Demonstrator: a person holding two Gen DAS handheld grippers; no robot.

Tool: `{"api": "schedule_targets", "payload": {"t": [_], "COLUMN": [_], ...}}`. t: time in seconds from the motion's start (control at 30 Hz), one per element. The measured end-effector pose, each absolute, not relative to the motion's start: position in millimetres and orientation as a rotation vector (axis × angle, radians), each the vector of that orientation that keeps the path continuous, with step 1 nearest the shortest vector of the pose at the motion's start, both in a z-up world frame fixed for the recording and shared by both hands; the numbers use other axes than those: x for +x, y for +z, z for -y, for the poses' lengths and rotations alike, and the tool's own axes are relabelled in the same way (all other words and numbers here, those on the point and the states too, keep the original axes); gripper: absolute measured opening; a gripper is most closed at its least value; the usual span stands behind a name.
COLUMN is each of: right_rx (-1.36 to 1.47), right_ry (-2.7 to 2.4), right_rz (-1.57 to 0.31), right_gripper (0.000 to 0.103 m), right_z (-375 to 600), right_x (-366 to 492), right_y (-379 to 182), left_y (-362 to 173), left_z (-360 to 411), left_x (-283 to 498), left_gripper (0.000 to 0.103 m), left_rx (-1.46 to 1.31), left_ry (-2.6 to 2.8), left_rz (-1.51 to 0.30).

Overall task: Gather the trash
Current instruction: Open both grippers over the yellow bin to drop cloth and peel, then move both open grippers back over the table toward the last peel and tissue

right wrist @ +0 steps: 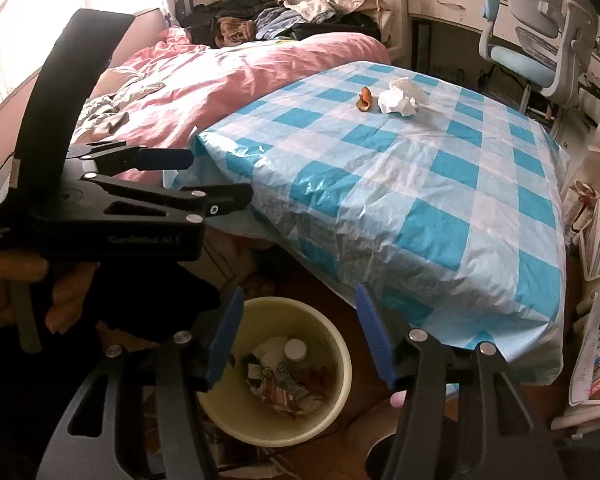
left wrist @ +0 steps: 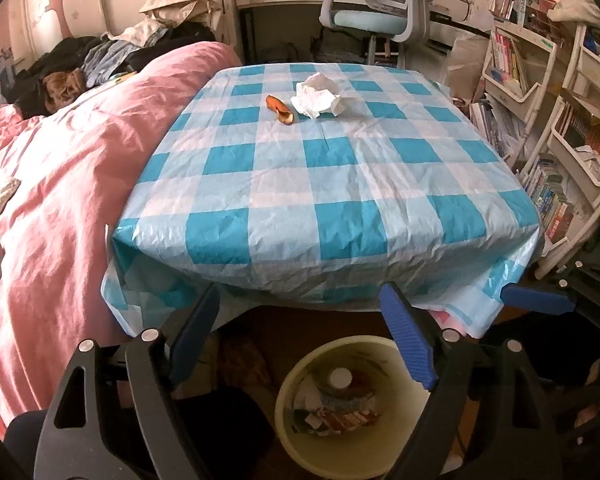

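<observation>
Both tongs hang over the bin on the floor, in front of the desk. The left tongs are spread wide with nothing between them; the right tongs are spread too, also empty. The bin holds wrappers and a bottle. On the desk's far part, a tissue lies just beside a peel.

Clear tablecloth before tissue, peel.
</observation>
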State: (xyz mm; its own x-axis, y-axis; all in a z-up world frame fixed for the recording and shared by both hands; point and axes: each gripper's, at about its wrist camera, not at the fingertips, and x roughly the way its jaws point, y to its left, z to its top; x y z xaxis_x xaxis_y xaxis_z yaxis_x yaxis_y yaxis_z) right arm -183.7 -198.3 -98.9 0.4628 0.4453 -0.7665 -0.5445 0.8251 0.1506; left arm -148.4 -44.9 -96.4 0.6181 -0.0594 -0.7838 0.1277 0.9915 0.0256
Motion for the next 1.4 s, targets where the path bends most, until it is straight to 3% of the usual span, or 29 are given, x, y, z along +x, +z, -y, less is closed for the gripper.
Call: {"api": "schedule_targets", "payload": {"t": [0.77, 1.4], "right_rx": [-0.096, -0.088], "right_ry": [0.547, 0.464], "right_rz": [-0.836, -0.775], "right_gripper": [0.066, 0.069], "right_z": [197, 190], "right_x": [-158, -44], "right_y": [-91, -69], "left_y": [-86, -70], "left_z": [37, 3], "left_x": [-119, 12], "left_gripper": [0.085, 0.086], "left_rx": [-0.001, -0.162], "left_ry": [-0.082, 0.036], "left_rz": [-0.864, -0.891]}}
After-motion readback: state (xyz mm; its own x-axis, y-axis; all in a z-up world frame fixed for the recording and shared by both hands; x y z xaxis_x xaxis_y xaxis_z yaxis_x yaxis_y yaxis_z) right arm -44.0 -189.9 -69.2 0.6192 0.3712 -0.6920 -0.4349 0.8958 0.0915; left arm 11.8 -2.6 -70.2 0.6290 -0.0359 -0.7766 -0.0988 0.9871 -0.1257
